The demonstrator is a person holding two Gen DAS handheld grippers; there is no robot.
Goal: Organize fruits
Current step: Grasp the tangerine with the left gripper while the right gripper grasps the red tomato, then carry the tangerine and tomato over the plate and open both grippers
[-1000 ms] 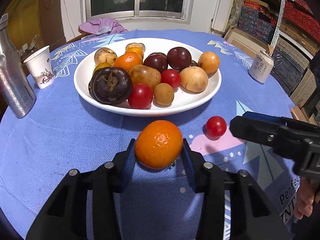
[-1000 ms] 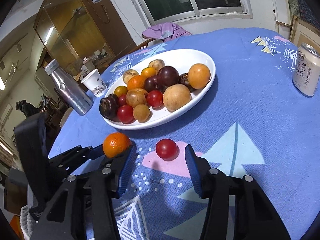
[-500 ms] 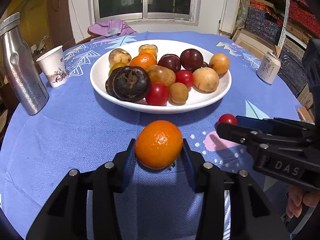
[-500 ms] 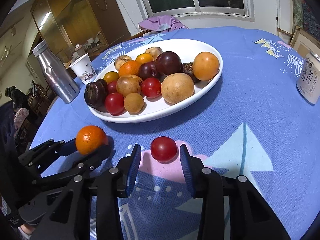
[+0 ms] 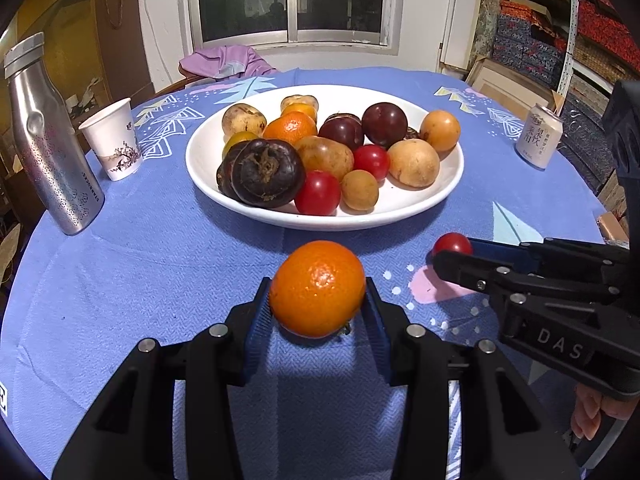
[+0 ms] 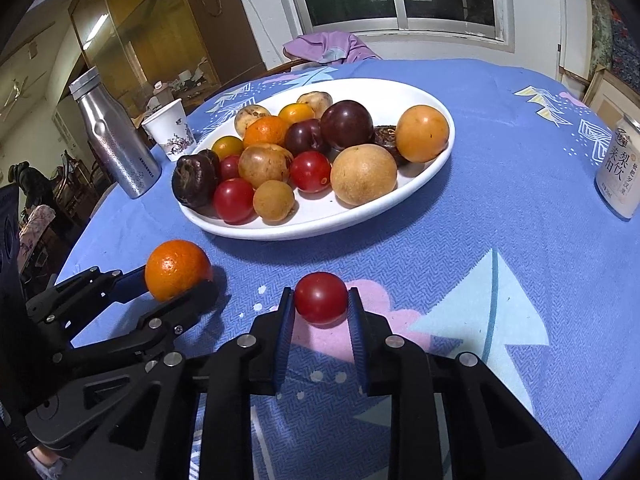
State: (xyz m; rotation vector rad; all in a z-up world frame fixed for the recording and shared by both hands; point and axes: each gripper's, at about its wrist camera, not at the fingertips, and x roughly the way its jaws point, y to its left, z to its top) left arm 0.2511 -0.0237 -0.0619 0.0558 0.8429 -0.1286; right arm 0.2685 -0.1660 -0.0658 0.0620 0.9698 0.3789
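Note:
A white plate heaped with several mixed fruits sits mid-table on the blue cloth. In front of it, my left gripper is shut on an orange, its blue pads pressing both sides just above the cloth. To its right, my right gripper is shut on a small red tomato that rests on a pink patch of the cloth. The left wrist view shows that tomato mostly hidden behind the right gripper's near finger. From the right wrist view, the orange sits at lower left between the left fingers.
A silver bottle and a paper cup stand left of the plate. A drink can stands at the right. A purple cloth lies at the table's far edge. A person's hand holds the right gripper.
The right gripper edged forward around the tomato and its jaws came together onto it. The left gripper kept its hold on the orange and barely moved.

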